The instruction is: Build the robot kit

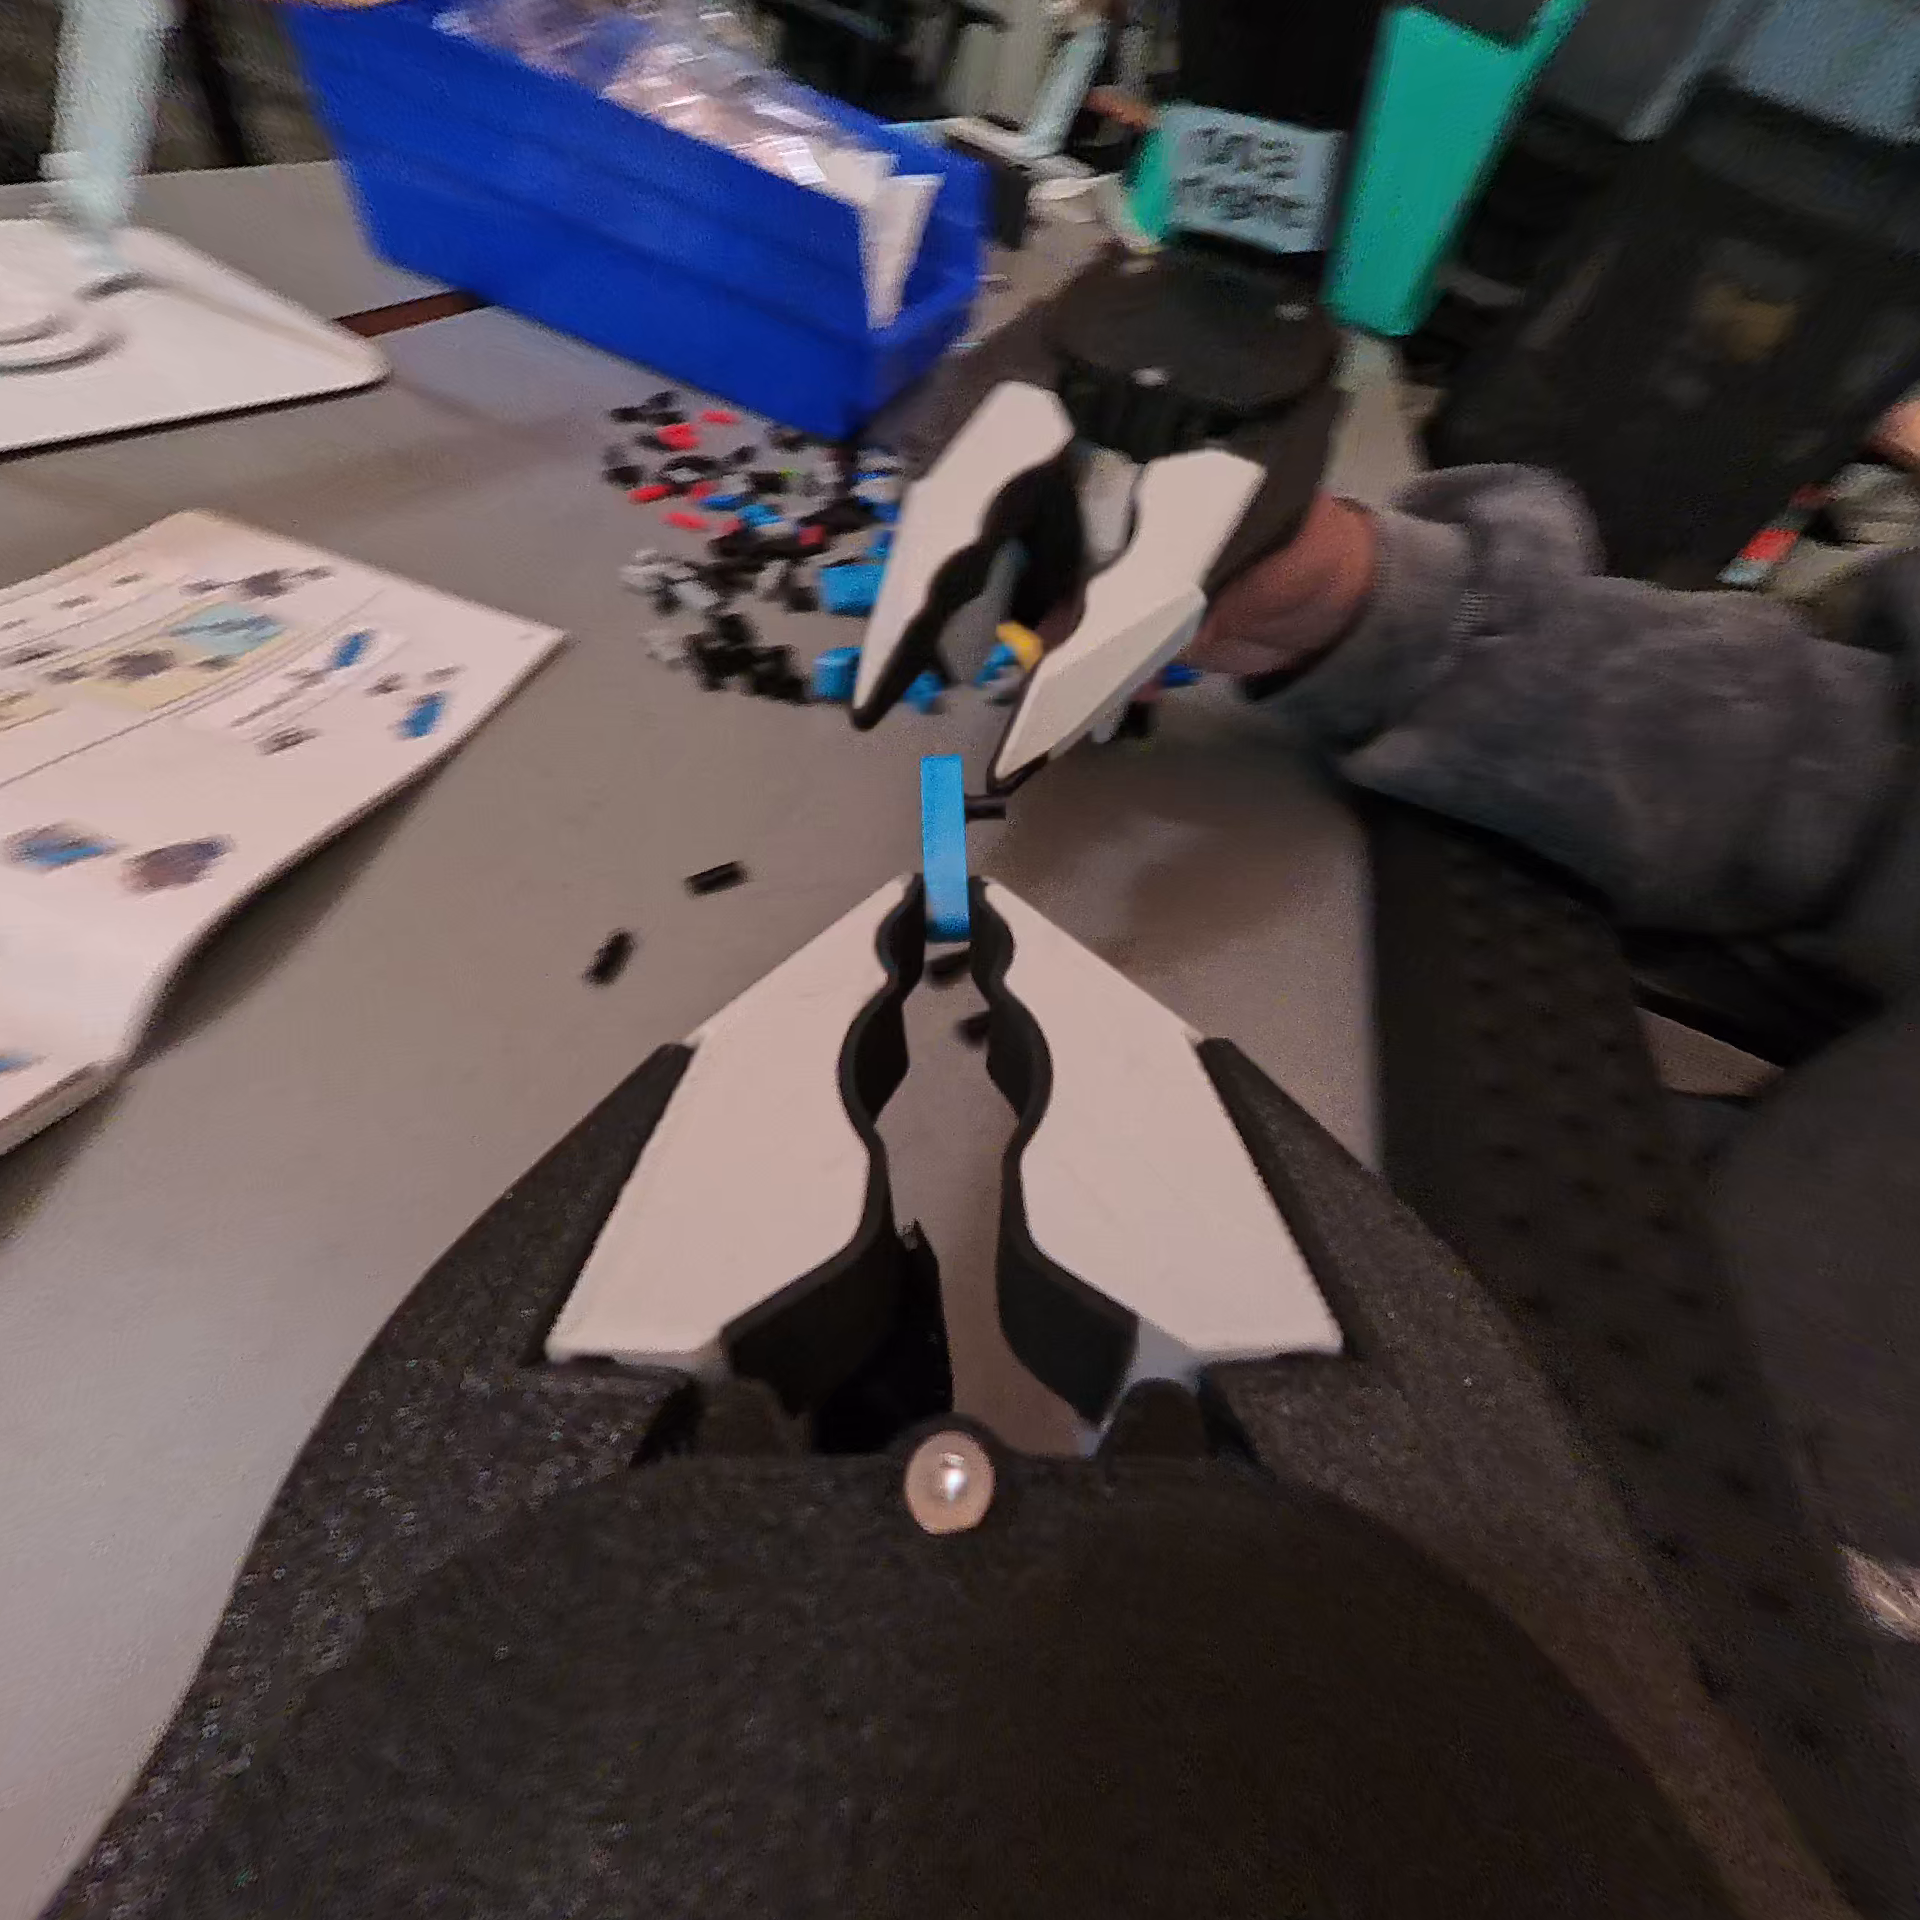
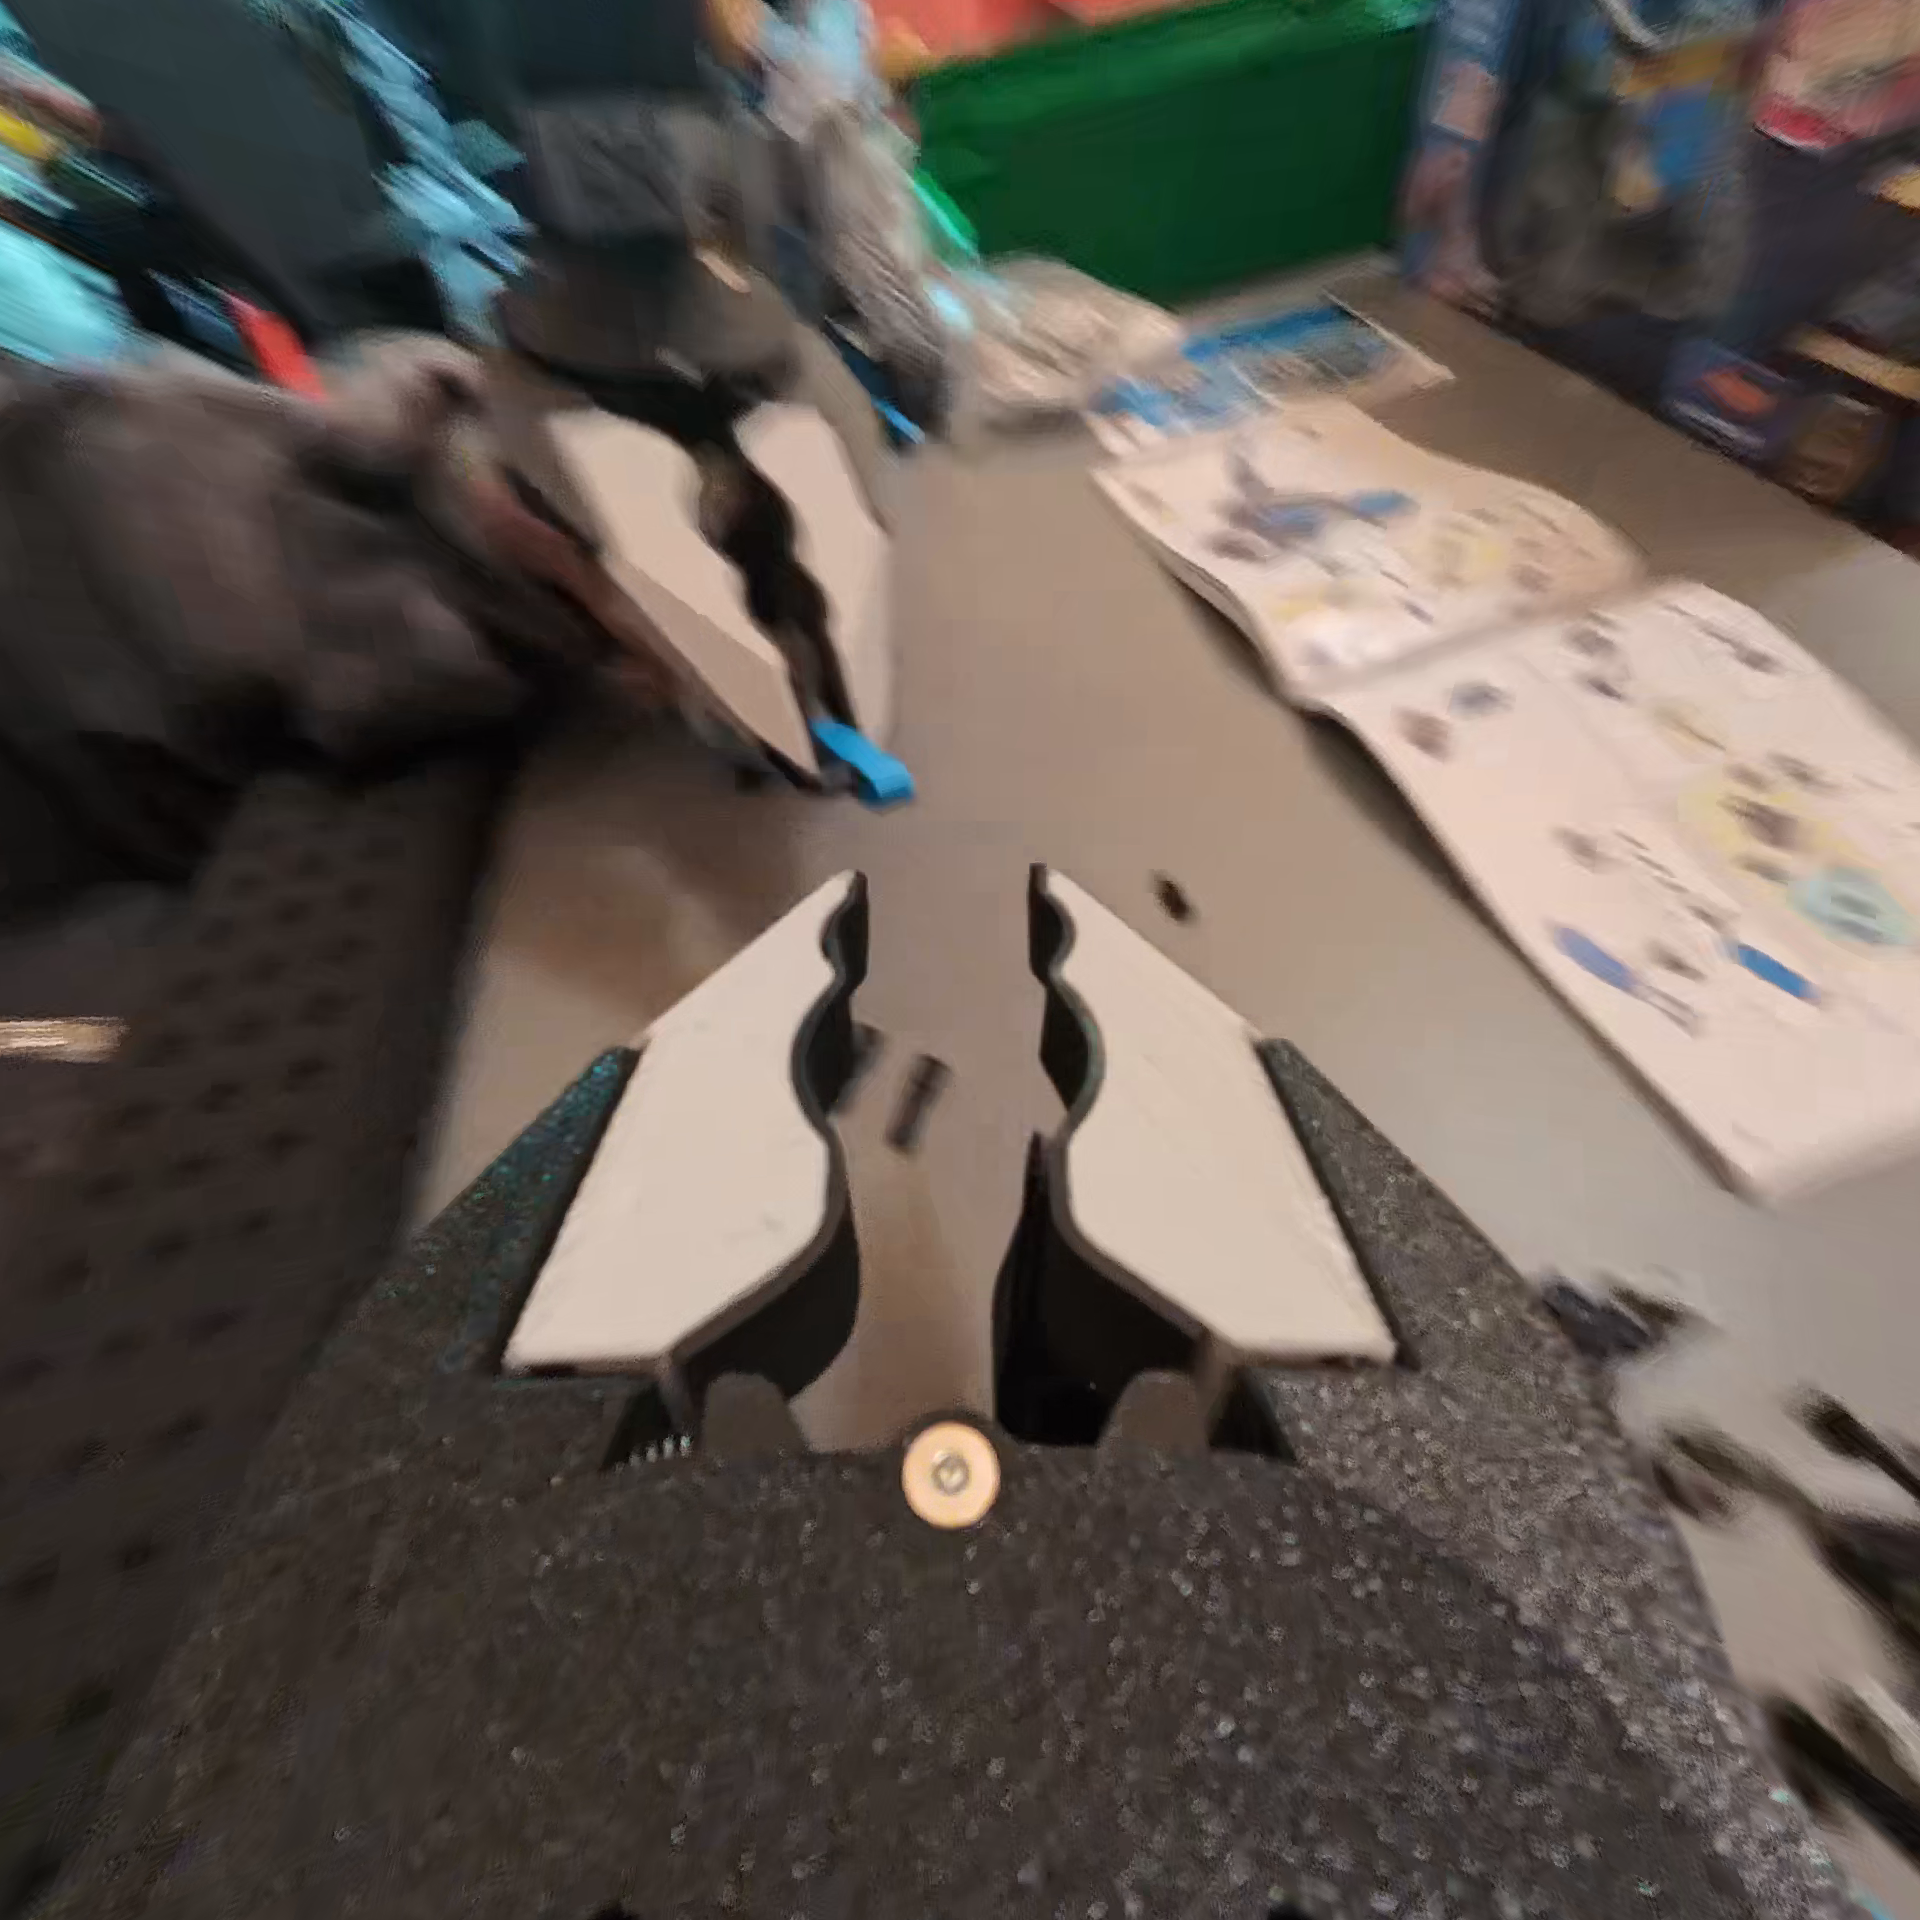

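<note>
Your left tongs (image 1: 943, 894) are pinching a slim blue piece (image 1: 943, 847) by its lower end, so most of it stands up clear of the tips, above the grey table (image 1: 312, 1195). Held that way, its free end is exposed; a small dark part sits at its side near the top, though blur hides whether the two are joined.

Your right tongs (image 2: 948, 883) are spread, with nothing between them. In the left wrist view their tips hover just beside the top of the blue piece, one tip close to that dark part; contact cannot be told. In the right wrist view the blue piece pokes out of the other tongs, just ahead of yours.

Under and around both tools, a few loose black pins (image 1: 717, 878) lie on the table. Farther back is a scattered heap of small black, blue and red parts (image 1: 748, 551), spilled within easy reach of the right tongs, and behind it a blue bin (image 1: 623, 229). An open instruction booklet (image 1: 208, 727) lies flat to the left, pages up where you can glance at them.
</note>
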